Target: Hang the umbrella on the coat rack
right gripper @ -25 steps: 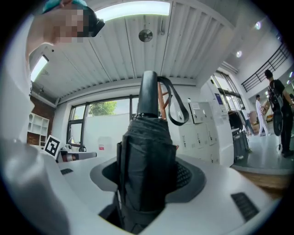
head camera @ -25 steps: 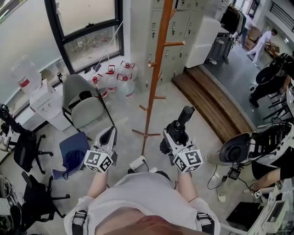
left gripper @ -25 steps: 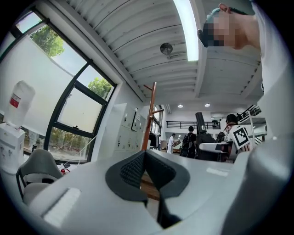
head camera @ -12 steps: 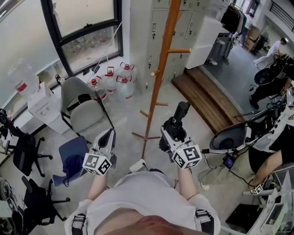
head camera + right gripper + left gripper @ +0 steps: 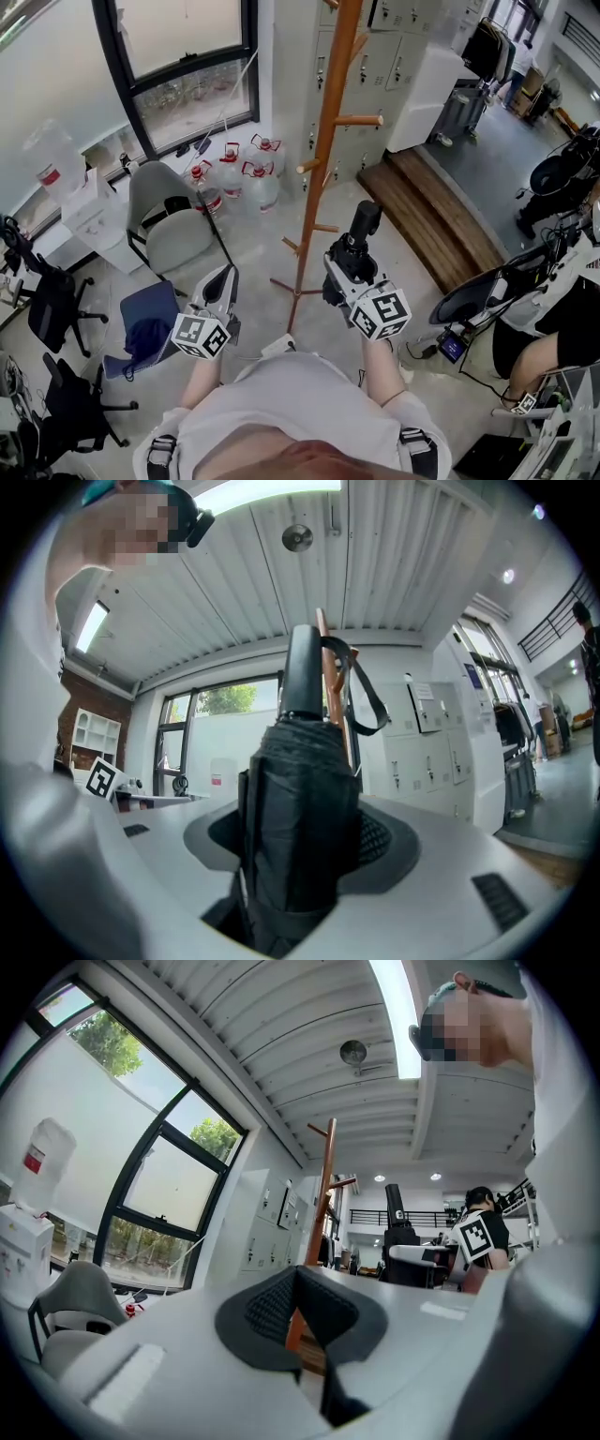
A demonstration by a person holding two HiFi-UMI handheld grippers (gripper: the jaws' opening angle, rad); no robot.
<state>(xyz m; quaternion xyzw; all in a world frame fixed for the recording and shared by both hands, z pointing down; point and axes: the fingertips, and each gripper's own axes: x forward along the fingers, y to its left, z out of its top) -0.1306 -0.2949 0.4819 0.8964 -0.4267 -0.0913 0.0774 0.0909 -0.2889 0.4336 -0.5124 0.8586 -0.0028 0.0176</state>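
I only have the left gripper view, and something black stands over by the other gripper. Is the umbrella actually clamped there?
Observer: Yes. The right gripper has its jaws shut on the folded black umbrella, with the handle end sticking out ahead.
Operator: Is there a loop to hang it by?
Observer: The right gripper view shows a strap hanging loose from the handle.
Operator: Are we touching the rack yet?
Observer: No. In the head view the umbrella is apart from the coat rack. A peg juts out on the umbrella's side of the pole and is probably the handiest.
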